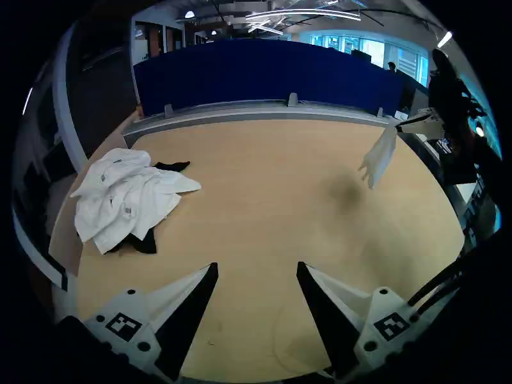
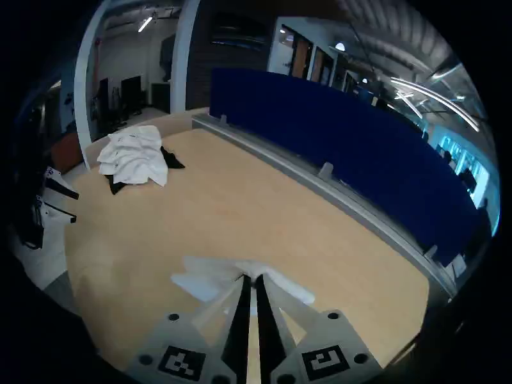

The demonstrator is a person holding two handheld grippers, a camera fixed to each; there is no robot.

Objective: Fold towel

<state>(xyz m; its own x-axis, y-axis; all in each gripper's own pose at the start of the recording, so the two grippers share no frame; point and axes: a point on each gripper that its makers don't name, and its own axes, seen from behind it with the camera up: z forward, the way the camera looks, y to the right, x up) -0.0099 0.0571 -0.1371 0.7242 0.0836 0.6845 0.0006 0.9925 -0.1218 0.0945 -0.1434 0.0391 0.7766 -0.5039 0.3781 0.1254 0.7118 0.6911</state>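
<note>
Crowding the wooden table's (image 1: 275,192) left edge with a heap of white cloths (image 1: 125,195), partly covering a black cloth (image 1: 171,166). Leaving a wide bare stretch of tabletop running from that heap to the right edge. Holding the left gripper (image 1: 256,267) low over the near edge, fingers spread apart, gripping nothing. Fencing off the far edge with a blue partition (image 1: 269,70) on a grey rail. Dangling the white towel (image 1: 379,157) above the table's right side; in the right gripper view, clamping it between the right gripper's (image 2: 253,278) closed fingers.
</note>
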